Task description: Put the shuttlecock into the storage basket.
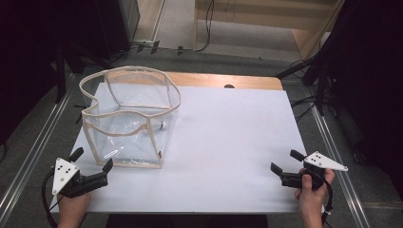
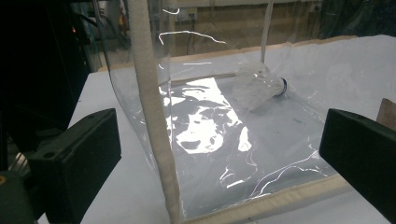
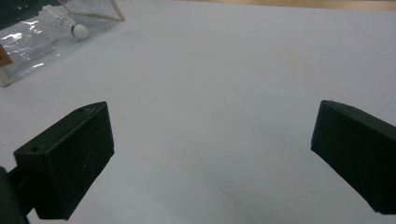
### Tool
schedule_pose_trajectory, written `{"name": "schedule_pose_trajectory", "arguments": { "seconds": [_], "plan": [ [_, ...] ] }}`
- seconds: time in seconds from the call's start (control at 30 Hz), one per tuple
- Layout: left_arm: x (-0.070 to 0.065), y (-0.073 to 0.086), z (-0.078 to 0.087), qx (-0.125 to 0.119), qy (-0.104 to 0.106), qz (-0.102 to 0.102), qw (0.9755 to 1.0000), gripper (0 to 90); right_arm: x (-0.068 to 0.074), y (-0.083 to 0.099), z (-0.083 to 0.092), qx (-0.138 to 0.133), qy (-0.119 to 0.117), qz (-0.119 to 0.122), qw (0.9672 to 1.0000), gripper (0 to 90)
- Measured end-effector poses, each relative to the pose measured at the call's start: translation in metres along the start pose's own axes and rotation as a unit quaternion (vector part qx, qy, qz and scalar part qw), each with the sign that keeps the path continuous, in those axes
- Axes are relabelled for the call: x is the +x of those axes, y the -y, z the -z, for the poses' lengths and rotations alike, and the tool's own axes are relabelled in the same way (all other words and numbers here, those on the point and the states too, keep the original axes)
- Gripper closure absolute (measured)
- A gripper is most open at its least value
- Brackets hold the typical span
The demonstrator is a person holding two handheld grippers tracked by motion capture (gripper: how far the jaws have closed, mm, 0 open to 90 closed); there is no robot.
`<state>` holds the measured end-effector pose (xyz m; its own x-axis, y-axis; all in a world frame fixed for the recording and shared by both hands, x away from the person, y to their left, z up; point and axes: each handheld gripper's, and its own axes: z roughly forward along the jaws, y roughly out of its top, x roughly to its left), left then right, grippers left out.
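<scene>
A clear plastic bag with cream fabric trim (image 1: 126,118) stands open on the left of the white table (image 1: 228,142). A white shuttlecock (image 2: 259,86) lies inside it on the bag's floor, also seen as the shuttlecock (image 3: 63,22) at the far upper left of the right gripper view. My left gripper (image 1: 92,160) is open just in front of the bag's near corner (image 2: 161,140), nothing between its jaws. My right gripper (image 1: 285,161) is open near the table's front right, over bare white surface.
A wooden strip (image 1: 223,80) with a dark hole runs along the table's far edge. Metal rails (image 1: 332,147) flank both sides. Cables lie on the floor beyond.
</scene>
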<state>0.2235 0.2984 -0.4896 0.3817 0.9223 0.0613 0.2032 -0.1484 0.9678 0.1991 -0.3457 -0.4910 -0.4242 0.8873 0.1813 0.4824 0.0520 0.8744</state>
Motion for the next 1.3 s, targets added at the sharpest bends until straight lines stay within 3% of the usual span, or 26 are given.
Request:
{"name": "schedule_pose_trajectory", "arguments": {
  "seconds": [0.57, 0.77, 1.0, 1.3],
  "plan": [
    [0.002, 0.000, 0.000, 0.000, 0.002, 0.006, 1.0000, 0.0, -0.014, 0.022, 0.024, -0.009, 0.018, -0.007, 0.9998, 0.0],
    [0.002, -0.001, -0.003, 0.004, 0.000, 0.007, 1.0000, 0.0, -0.024, 0.028, 0.028, -0.036, 0.023, -0.035, 0.9984, 0.0],
    [0.007, -0.001, -0.003, -0.007, -0.002, 0.031, 0.9995, 0.0, -0.023, 0.032, 0.028, -0.033, 0.032, -0.028, 0.9986, 0.0],
    [0.008, -0.002, -0.005, -0.007, -0.009, 0.031, 0.9995, 0.0, -0.018, 0.028, 0.027, -0.038, 0.023, -0.019, 0.9988, 0.0]
  ]
}}
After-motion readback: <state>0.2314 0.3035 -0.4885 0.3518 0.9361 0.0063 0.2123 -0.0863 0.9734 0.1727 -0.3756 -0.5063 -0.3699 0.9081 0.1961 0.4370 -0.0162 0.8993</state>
